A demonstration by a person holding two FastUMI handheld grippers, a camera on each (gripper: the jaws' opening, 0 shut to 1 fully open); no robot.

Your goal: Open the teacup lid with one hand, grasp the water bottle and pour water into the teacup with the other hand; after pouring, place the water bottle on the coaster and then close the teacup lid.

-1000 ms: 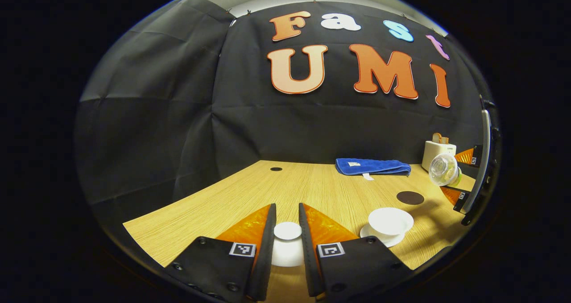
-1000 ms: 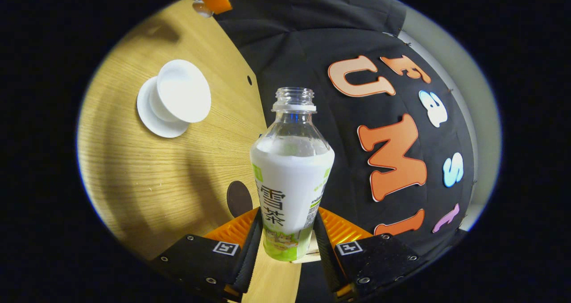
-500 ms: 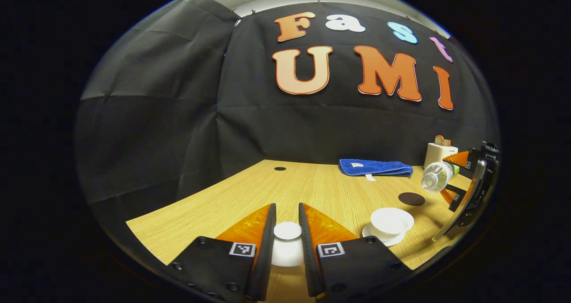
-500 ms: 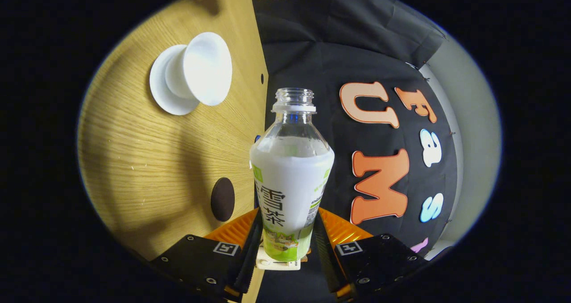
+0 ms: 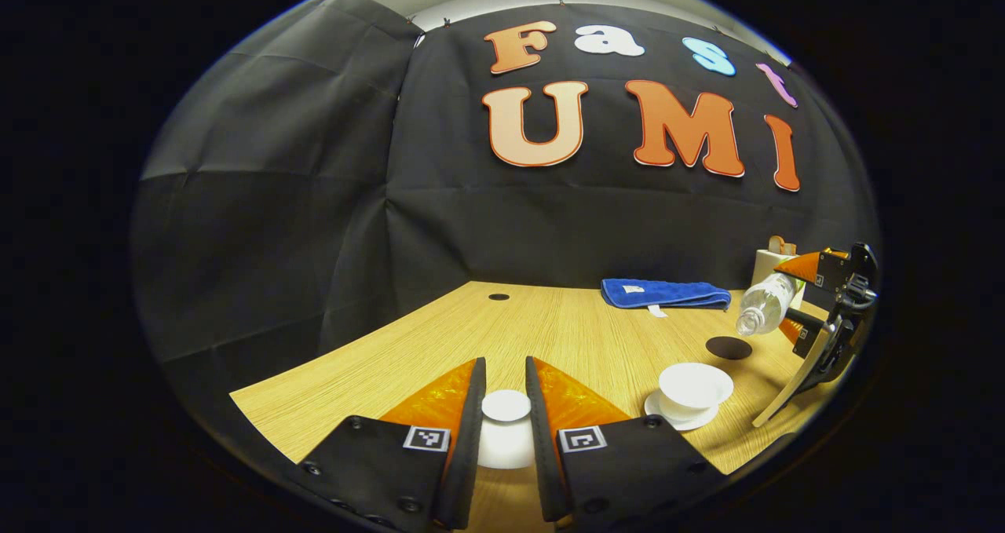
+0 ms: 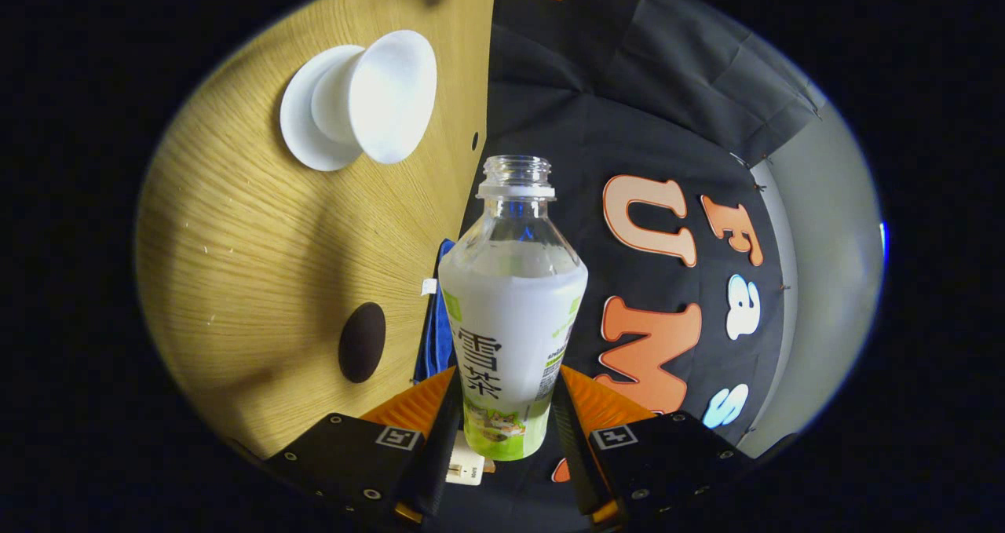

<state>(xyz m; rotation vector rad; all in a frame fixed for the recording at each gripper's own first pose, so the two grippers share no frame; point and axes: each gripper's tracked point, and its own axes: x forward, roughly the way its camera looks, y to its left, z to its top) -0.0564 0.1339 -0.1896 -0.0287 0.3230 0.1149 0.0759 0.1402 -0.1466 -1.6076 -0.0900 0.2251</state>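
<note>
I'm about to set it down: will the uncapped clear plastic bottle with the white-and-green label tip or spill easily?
The uncapped clear plastic bottle looks tall and narrow, so it would probably tip if nudged on the round dark coaster. With no cap on its neck, any tilt likely spills. The right gripper clamps its lower body on a smooth label, so it may slip under a loose hold.

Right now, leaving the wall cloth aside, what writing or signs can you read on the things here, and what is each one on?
Nothing I can quote.
Bottle: a printed label, which I leave unread; its fine print is too small anyway.
Towel: a white tag, too small to read.
Box: a dark mark, too small to read.
Left gripper and right gripper: square coded markers, no words.
</note>
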